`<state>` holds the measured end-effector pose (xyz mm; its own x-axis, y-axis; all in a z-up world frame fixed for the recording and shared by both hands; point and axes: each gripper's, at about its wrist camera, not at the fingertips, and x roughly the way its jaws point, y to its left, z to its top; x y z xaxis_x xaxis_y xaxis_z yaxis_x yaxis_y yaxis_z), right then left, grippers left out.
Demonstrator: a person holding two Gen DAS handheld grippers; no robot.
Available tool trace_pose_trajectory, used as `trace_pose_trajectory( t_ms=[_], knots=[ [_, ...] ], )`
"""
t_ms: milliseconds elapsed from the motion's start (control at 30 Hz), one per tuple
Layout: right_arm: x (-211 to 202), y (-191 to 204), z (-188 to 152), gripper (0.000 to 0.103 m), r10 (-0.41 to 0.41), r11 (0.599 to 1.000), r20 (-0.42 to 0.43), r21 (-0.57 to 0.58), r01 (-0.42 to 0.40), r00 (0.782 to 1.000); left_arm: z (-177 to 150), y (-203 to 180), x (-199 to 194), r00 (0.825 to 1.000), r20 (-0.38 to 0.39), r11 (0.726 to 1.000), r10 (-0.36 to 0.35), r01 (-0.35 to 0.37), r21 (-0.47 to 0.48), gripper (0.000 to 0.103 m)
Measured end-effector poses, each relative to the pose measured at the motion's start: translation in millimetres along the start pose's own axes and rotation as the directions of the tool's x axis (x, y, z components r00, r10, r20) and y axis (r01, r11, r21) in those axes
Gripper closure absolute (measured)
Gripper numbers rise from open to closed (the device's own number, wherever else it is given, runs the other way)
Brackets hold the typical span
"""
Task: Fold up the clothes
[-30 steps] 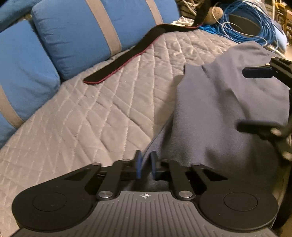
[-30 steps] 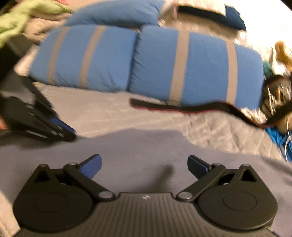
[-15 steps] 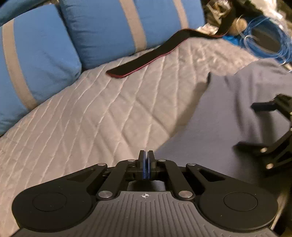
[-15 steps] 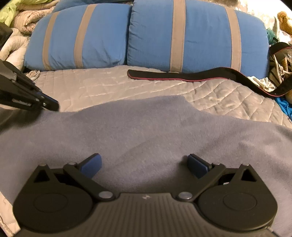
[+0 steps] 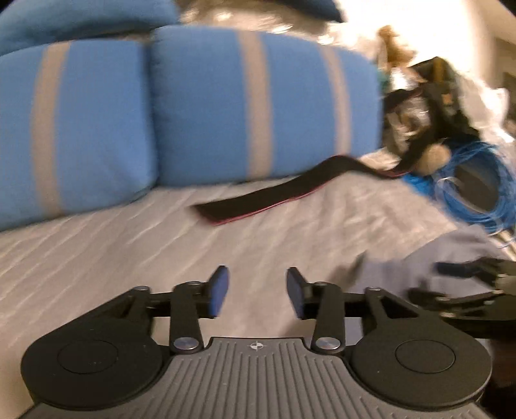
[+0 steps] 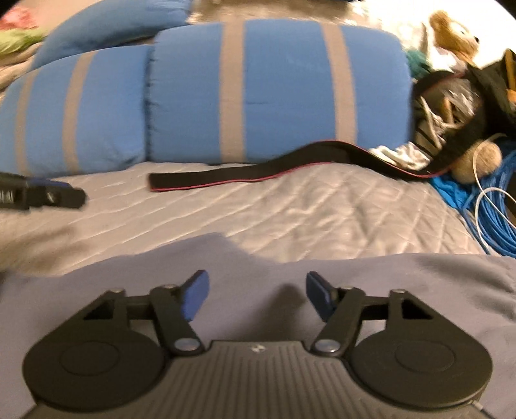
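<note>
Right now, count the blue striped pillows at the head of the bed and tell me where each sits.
2 for sure: a left pillow and a right pillow side by side behind the black strap. A plain blue cushion lies behind them; more may be hidden.

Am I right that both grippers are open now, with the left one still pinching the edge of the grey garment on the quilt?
Not quite: the left gripper is open but holds nothing; the left wrist view shows bare quilt between its fingers, and the grey garment lies off to its right. The right gripper is open.
</note>
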<state>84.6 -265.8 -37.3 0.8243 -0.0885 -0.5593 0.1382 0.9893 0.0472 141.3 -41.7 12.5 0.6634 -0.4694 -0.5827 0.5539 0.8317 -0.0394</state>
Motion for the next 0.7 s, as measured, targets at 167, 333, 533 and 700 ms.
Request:
trace_pose_trajectory(
  t_ms=[167,333,533,700],
  knots=[
    [33,-22,-7,0.054,-0.064,0.998,-0.117,-0.017,0.062,0.991,6,-54,68,0.983,-0.113,0.982,-0.148,0.16,0.104,0.06],
    [30,-28,-8,0.072,-0.139,0.99,-0.124,-0.044,0.134,0.983,-5,-64,119,0.971,-0.227,0.995,-0.074,0.087,0.046,0.062],
    [24,-33,-10,0.089,-0.204,0.979,-0.109,-0.039,0.2,0.973,-8,-60,126,0.97,-0.193,0.985,0.147,-0.126,0.118,0.084],
    [15,-30,-9,0.06,-0.194,0.981,-0.068,-0.045,0.191,0.979,12,-27,107,0.976,-0.203,0.995,0.083,-0.094,-0.042,0.083]
  ],
)
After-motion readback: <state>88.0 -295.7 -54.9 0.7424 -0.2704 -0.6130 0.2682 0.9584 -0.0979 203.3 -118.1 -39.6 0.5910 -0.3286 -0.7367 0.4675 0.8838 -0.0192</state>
